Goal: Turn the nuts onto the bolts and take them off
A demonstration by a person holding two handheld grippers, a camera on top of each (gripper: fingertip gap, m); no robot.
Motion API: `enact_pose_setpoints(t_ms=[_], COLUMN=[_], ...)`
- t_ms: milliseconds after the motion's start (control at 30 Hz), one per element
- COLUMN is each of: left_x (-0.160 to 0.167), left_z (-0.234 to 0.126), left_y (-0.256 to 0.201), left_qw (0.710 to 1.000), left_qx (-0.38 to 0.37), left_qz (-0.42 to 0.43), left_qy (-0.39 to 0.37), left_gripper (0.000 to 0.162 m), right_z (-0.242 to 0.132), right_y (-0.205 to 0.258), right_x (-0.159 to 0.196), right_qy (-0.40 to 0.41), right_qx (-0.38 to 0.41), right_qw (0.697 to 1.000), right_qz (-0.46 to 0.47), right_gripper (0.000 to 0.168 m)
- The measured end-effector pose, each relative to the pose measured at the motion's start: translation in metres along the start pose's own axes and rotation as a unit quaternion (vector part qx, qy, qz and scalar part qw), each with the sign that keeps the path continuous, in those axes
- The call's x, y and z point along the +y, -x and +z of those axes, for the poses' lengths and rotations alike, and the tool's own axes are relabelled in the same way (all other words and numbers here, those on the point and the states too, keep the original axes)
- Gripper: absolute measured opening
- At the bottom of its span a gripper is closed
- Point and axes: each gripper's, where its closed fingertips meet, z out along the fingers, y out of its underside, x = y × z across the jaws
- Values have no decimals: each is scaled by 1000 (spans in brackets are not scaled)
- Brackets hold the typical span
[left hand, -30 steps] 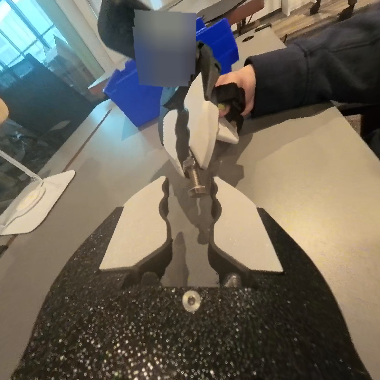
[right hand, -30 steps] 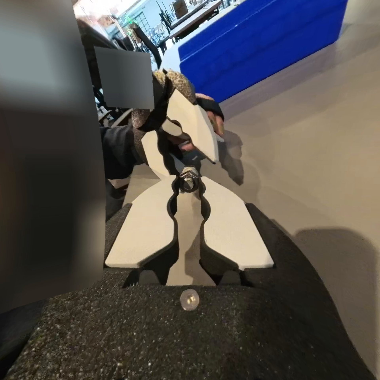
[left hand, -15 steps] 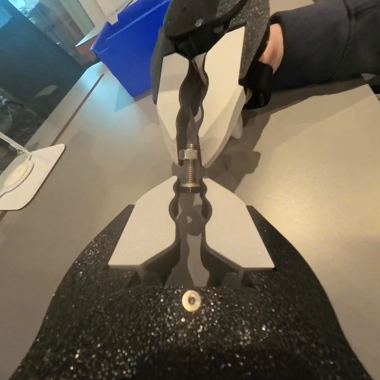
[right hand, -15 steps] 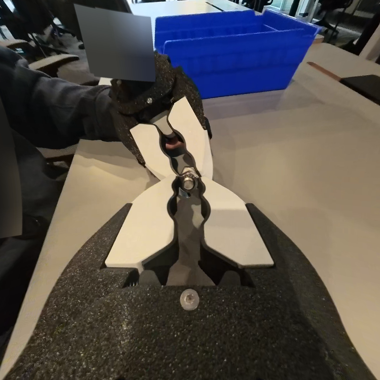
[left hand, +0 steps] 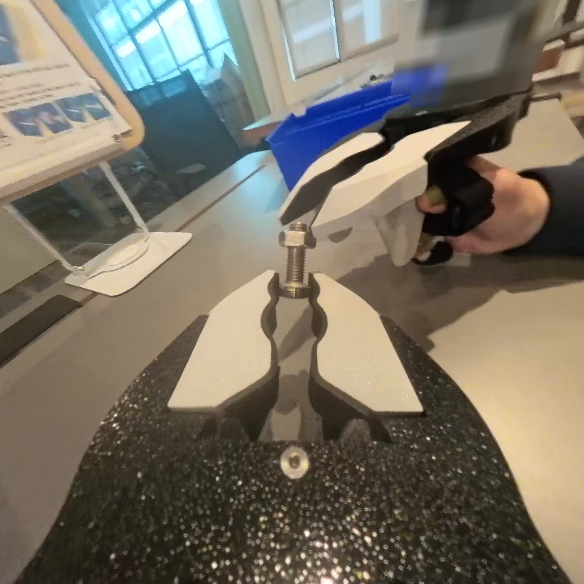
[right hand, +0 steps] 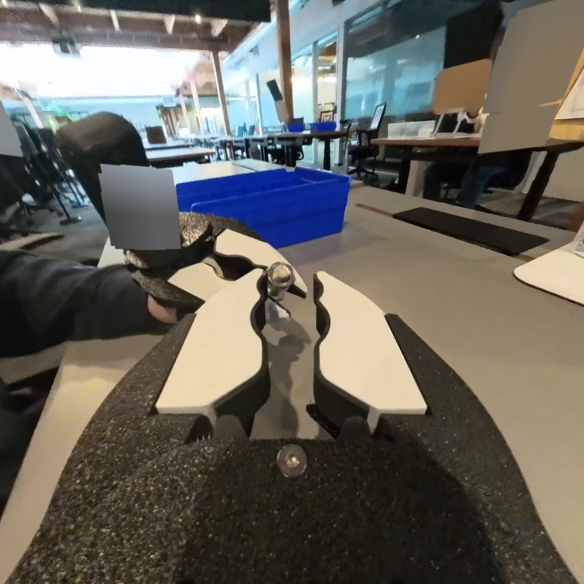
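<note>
A steel bolt (left hand: 294, 268) stands upright above the grey table (left hand: 474, 347), with a hex nut (left hand: 297, 239) threaded near its top end. My left gripper (left hand: 293, 279) is shut on the bolt's head. My right gripper (right hand: 287, 276) is open. The nut (right hand: 279, 278) sits between its tips, close to the left finger, with a clear gap to the right finger. In the left wrist view the right gripper (left hand: 298, 215) comes in from the upper right, its tips just above the nut. The left gripper's fingers (right hand: 249, 249) reach in from the left in the right wrist view.
A blue bin (right hand: 268, 205) stands at the far side of the table and also shows in the left wrist view (left hand: 331, 139). A sign on a clear stand with a white base (left hand: 126, 262) is at the left. A black mat (right hand: 467, 227) lies far right. My two grippers' fingertips are within a few centimetres of each other.
My left gripper closed on the bolt's head. My right gripper, which held the nut end, has opened and swung to the side. The bolt now stands upright in the left gripper.
</note>
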Motion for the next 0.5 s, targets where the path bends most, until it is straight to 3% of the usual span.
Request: enact_pose_setpoints(t_ms=[500], left_x=[-16], left_z=[-12], left_y=[19], left_qw=[996], left_qx=[-63], left_qz=[-1], left_qy=[-57], left_gripper=[17], right_z=[6], right_y=[-3], right_x=[-2], right_qy=[-16], right_qx=[22], right_qw=[998], right_qz=[53], right_gripper=[17])
